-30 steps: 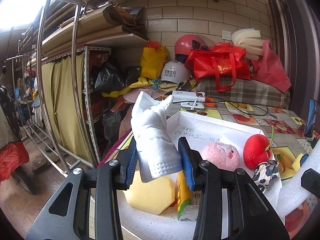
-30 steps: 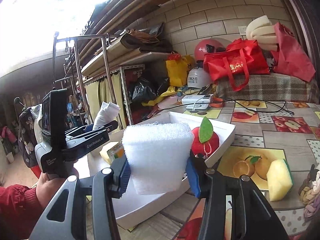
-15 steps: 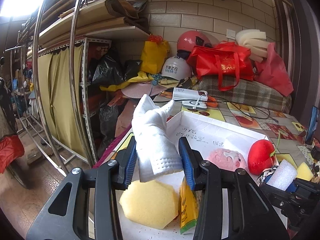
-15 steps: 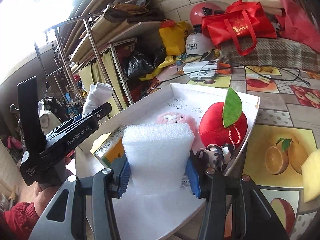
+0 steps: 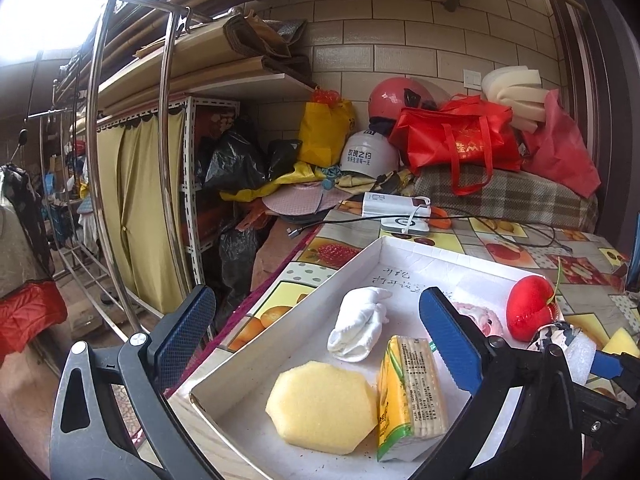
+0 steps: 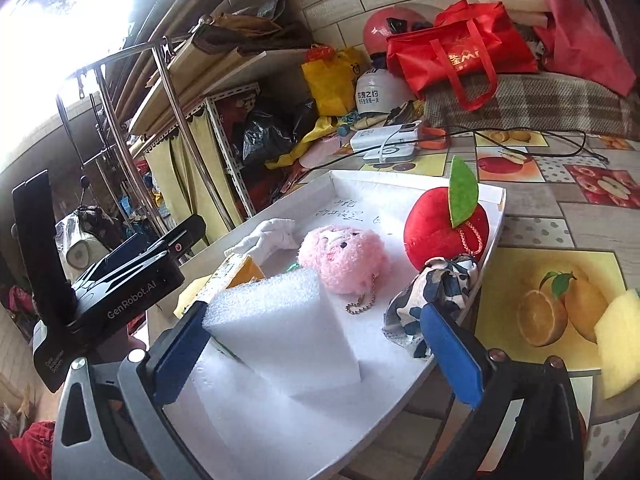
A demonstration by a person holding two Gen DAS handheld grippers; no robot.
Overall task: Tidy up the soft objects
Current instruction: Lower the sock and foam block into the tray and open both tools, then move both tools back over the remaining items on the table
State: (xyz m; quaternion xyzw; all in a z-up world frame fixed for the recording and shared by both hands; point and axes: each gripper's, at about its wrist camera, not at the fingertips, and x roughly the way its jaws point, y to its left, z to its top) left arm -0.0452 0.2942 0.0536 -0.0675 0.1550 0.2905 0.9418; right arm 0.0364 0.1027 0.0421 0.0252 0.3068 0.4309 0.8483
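White and soft, the rolled sock lies in the white tray, just past your left gripper. That gripper is wide open and holds nothing. The sock sits between its two blue pads, a bit farther in. Near the sock are a yellow sponge and a yellow pack. Your right gripper is spread open too. The white foam block rests on the tray floor between its pads, touching the left pad and apart from the right one. Behind the block are a pink fluffy toy, a red plush apple and a spotted cloth. The tray sits on the counter.
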